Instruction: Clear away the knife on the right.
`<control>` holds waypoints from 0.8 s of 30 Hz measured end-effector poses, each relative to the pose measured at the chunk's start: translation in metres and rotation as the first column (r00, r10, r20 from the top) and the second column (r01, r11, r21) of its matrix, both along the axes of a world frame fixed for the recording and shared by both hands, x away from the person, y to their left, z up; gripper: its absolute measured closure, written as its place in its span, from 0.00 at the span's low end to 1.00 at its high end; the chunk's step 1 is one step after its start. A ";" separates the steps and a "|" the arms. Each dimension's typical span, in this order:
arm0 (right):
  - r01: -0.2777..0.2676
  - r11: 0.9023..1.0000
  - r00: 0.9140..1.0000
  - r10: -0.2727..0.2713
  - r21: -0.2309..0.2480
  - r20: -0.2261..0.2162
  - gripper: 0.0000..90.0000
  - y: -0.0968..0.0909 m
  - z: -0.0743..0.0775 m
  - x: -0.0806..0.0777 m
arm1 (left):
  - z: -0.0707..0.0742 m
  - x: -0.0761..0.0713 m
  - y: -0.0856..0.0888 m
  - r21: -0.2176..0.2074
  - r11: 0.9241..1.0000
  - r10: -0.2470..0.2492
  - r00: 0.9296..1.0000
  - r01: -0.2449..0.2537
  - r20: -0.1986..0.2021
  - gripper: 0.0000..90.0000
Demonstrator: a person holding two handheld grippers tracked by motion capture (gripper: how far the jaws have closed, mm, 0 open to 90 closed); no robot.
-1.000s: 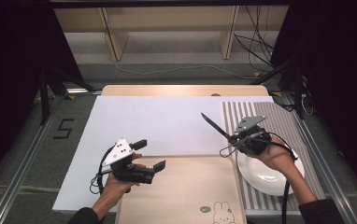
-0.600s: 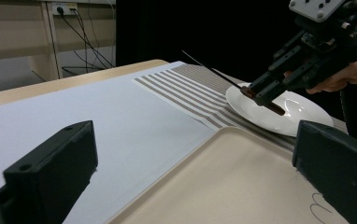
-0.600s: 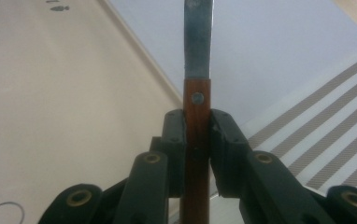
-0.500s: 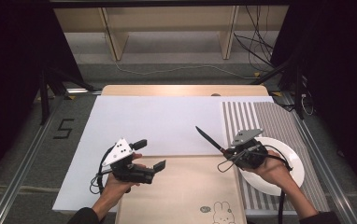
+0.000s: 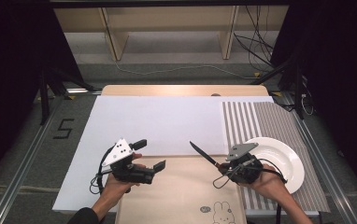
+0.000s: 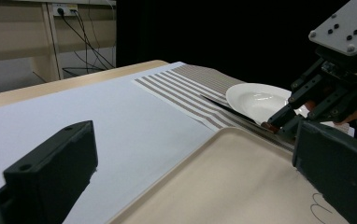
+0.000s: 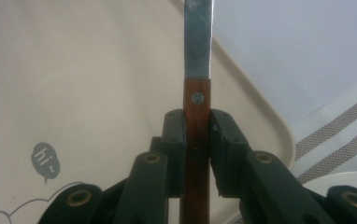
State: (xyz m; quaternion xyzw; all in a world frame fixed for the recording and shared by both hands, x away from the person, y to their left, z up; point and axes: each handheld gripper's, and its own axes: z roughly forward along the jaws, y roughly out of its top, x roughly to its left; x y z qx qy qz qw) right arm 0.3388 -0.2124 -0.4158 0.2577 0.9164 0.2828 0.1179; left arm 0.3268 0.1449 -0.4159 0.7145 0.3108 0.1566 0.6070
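Note:
My right gripper [image 5: 223, 167] is shut on the brown wooden handle [image 7: 196, 122] of a knife. Its dark blade [image 5: 202, 153] points up and left over the back right corner of the beige tray [image 5: 181, 196]. In the right gripper view both jaws press on the handle, and the steel blade [image 7: 198, 42] runs on above the tray's rim. My left gripper [image 5: 151, 154] stands open with nothing between its jaws, above the tray's back left corner. The left gripper view [image 6: 195, 140] looks across the tray to the right gripper [image 6: 326, 88] and the knife [image 6: 232, 112].
A white plate [image 5: 284, 158] lies on the striped mat [image 5: 260, 121] just right of my right hand. A white sheet [image 5: 158, 126] covers the table behind the tray. A rabbit drawing [image 5: 221, 212] marks the tray's near right part. Shelving and cables stand beyond the table.
My right gripper has carried the knife left, lower and nearer to the person, from above the plate and striped mat to the tray's right edge. The left gripper has stayed put.

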 end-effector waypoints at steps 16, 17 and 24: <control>-0.013 0.999 0.995 0.016 0.031 -0.097 0.86 0.010 -0.009 -0.021 | 0.000 0.000 0.000 0.002 1.000 0.001 1.000 -0.001 0.001 0.00; -0.013 0.999 0.995 0.016 0.030 -0.101 0.86 0.011 -0.010 -0.022 | 0.000 0.000 0.000 0.000 1.000 0.002 1.000 -0.002 0.000 0.00; -0.004 1.000 0.990 0.007 0.022 -0.144 0.86 0.014 -0.016 -0.026 | 0.000 0.000 0.001 0.000 1.000 0.003 1.000 -0.003 -0.001 0.00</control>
